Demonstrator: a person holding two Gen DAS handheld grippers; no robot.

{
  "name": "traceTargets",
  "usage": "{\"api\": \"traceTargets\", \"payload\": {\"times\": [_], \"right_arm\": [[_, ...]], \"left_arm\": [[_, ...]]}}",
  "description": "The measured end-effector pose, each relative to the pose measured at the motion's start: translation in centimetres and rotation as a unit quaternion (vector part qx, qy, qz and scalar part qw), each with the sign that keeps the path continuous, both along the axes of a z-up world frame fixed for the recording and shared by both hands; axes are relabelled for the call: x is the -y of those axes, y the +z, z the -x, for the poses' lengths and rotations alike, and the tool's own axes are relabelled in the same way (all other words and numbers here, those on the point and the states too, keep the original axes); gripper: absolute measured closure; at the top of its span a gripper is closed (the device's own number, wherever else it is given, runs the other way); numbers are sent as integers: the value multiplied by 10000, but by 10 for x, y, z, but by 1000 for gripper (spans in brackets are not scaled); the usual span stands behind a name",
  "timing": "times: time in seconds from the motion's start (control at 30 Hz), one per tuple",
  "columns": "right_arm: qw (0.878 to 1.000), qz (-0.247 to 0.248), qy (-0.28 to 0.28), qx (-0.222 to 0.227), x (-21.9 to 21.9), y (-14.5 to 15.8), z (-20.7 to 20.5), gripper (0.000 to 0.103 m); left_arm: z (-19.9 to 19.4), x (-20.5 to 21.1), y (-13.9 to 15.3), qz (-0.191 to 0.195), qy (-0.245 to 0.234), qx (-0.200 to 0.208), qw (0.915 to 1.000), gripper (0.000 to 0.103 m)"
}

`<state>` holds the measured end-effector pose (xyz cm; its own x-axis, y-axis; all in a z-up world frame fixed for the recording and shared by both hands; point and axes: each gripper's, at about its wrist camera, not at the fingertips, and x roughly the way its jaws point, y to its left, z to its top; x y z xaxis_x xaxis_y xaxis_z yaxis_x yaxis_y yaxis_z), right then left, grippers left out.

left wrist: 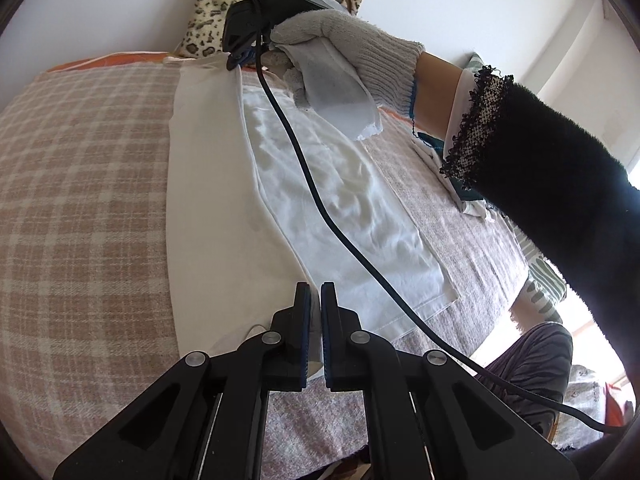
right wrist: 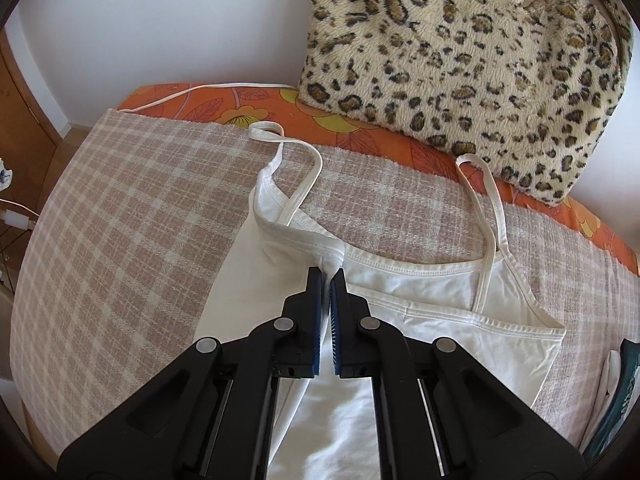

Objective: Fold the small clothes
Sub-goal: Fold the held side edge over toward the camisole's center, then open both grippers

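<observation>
Now I see my left gripper (left wrist: pixel 315 292) pinching the hem of the white camisole (left wrist: pixel 224 208), which lies spread on the checked blanket (left wrist: pixel 80 184). Further right, my right gripper (right wrist: pixel 330 278) is clamped on the camisole's neckline, near the leopard-print pillow (right wrist: pixel 460 60).

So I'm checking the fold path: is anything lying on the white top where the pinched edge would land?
Only the black cable trails across the white camisole; nothing else visible.
</observation>
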<state>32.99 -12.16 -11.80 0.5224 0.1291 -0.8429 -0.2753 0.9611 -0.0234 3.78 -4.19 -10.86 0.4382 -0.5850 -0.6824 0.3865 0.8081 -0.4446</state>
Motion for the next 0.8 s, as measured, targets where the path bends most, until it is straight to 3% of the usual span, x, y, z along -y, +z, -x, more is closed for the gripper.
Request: {"api": "traceTargets", "payload": {"times": [0.53,0.67,0.77,0.8], "right_arm": [[9997,-75,-143,-196,21,-26,-6,98],[9997,-24,-117,-217,21,-30,-8,98],[9998,-28,-133,-151,24,-25,-7,90],[9998,-14,-171,-96,27,-22,-5,81]], "left_arm": [[-6,22,-18,-222,-233,-303,9990,99],[-7,24,-22,-223,-302,-547,9978,92],[-3,27,-19,-294,-387,-529,9974,84],[0,27,-17,-303,-415,-497,9974,83]]}}
